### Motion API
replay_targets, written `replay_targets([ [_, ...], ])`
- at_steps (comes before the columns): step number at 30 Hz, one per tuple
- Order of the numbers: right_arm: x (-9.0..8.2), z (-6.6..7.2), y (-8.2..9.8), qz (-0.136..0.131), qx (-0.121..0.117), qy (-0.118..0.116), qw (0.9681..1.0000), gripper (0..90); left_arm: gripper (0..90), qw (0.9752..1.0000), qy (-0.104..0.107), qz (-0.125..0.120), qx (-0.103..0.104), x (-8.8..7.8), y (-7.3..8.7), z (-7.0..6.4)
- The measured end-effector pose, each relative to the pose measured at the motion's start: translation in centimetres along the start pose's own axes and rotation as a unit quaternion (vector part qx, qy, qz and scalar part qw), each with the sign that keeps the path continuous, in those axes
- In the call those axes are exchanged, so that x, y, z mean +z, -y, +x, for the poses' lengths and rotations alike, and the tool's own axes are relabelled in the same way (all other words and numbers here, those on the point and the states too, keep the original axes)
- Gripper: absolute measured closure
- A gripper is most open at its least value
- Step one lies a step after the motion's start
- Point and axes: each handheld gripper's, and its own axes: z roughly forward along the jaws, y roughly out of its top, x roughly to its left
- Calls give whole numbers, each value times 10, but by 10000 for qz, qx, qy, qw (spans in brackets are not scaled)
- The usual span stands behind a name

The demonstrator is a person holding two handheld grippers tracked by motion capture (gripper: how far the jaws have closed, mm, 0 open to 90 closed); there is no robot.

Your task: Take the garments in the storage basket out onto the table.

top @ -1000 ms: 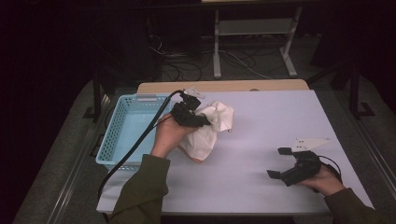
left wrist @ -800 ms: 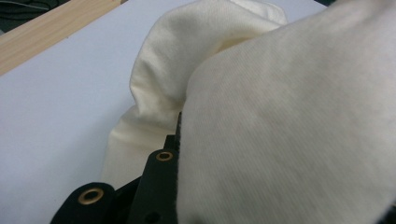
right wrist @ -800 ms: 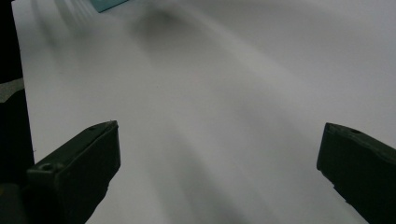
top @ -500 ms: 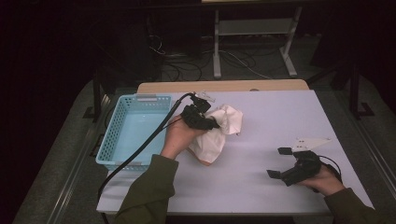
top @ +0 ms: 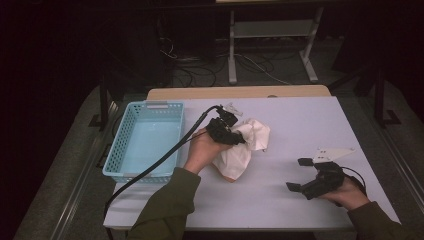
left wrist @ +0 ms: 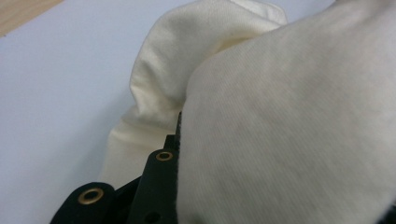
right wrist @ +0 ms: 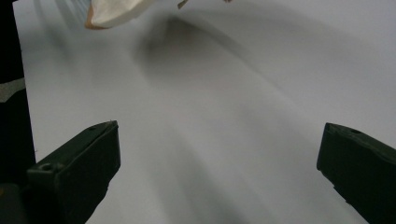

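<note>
Cream cloth held over the table's middle

The left gripper (top: 235,134) clamps a soft, crumpled knit cloth (top: 240,152) beside a ribbed blue plastic basket (top: 145,145); the right gripper (top: 302,175) rests wide apart on the smooth tabletop (top: 300,120).

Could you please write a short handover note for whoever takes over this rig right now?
Left tool: shut on the cloth, holding it bunched, its lower end on or just above the table, right of the basket.
Right tool: open, holds nothing, low over the table's right side.
Done: cloth gripped and gathered.
Left: whether it goes into the basket or gets spread out is not clear; the basket looks bare inside. The right tool seems free to help.
</note>
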Motion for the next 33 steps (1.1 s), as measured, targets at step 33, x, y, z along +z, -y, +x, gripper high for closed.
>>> replay_targets([
  [33, 0, 0, 1, 18, 12, 39, 10000, 0, 708, 9996, 39, 283, -2, 71, 8, -10],
])
